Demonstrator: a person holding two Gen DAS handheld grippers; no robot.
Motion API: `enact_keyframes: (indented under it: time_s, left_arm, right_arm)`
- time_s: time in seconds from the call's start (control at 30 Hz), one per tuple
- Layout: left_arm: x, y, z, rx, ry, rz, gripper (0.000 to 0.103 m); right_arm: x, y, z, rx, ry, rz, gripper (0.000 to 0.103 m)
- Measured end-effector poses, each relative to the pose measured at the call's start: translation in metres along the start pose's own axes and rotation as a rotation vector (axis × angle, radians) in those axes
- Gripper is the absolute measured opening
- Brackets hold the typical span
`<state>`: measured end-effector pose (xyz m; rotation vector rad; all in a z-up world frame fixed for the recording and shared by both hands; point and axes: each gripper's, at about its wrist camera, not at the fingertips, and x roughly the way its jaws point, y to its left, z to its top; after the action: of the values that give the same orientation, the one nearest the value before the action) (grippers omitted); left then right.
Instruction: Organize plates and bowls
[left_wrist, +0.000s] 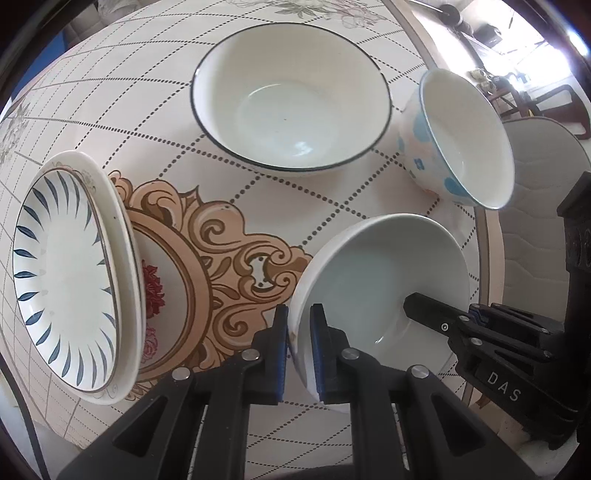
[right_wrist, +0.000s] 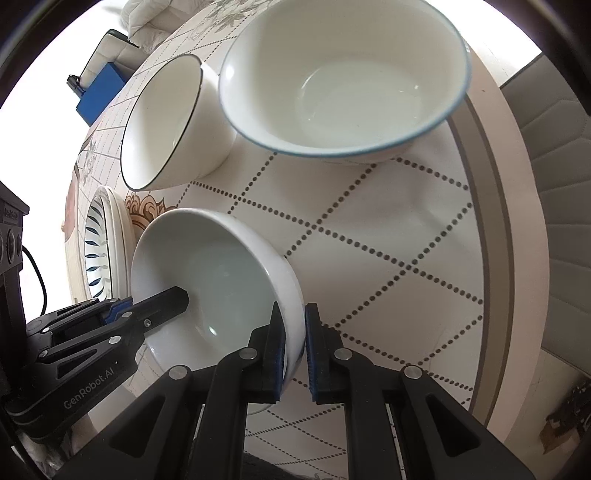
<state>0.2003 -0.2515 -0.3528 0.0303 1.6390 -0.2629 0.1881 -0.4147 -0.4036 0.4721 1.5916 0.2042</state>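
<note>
A plain white bowl (left_wrist: 373, 273) is pinched on its rim from two sides. My left gripper (left_wrist: 298, 354) is shut on its left rim, one finger inside and one outside. My right gripper (right_wrist: 294, 350) is shut on its opposite rim; it also shows in the left wrist view (left_wrist: 424, 310). The same bowl shows in the right wrist view (right_wrist: 214, 273). A large black-rimmed bowl (left_wrist: 291, 96) stands behind it. A blue-rimmed bowl with blue dots (left_wrist: 465, 140) stands at the right. A blue-leaf plate (left_wrist: 62, 273) lies stacked on a white plate (left_wrist: 129, 258) at the left.
The round table (right_wrist: 491, 221) carries a cream cloth with a dotted grid and a brown ornament (left_wrist: 221, 243). A grey padded chair (left_wrist: 546, 206) stands past the table's right edge. A blue box (right_wrist: 99, 92) sits beyond the far side.
</note>
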Motion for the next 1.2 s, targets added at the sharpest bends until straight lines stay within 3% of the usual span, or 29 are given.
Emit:
enact_keyframes:
  time_s: [0.33, 0.63, 0.73, 0.8, 0.97, 1.03, 1.1, 1.2]
  left_arm:
    - [0.007, 0.037, 0.017, -0.038, 0.024, 0.038, 0.01]
    - [0.018, 0.021, 0.026, -0.055, 0.043, 0.023, 0.012]
    - [0.005, 0.026, 0.019, -0.07, 0.027, 0.001, 0.018]
    - [-0.008, 0.031, 0.012, -0.083, 0.003, -0.001, 0.024]
    - [-0.042, 0.042, 0.012, -0.127, -0.063, -0.056, 0.028]
    - [-0.055, 0.042, 0.021, -0.125, -0.098, -0.053, 0.034]
    - [-0.065, 0.042, 0.037, -0.125, -0.122, -0.068, 0.036]
    - [-0.067, 0.048, 0.065, -0.139, -0.127, -0.083, 0.036]
  right_arm:
    - [0.017, 0.02, 0.016, -0.035, 0.036, -0.016, 0.011]
    - [0.015, 0.025, 0.025, -0.045, 0.049, -0.03, 0.012]
    - [0.002, 0.024, 0.025, -0.049, 0.046, -0.042, 0.031]
    - [-0.016, 0.021, 0.024, -0.063, 0.025, -0.053, 0.054]
    - [-0.069, 0.024, 0.027, -0.108, -0.044, -0.032, 0.058]
    - [-0.092, 0.027, 0.035, -0.114, -0.075, -0.006, 0.061]
    - [-0.11, 0.035, 0.047, -0.122, -0.095, 0.019, 0.07]
    - [-0.129, 0.049, 0.077, -0.142, -0.13, 0.022, 0.071]
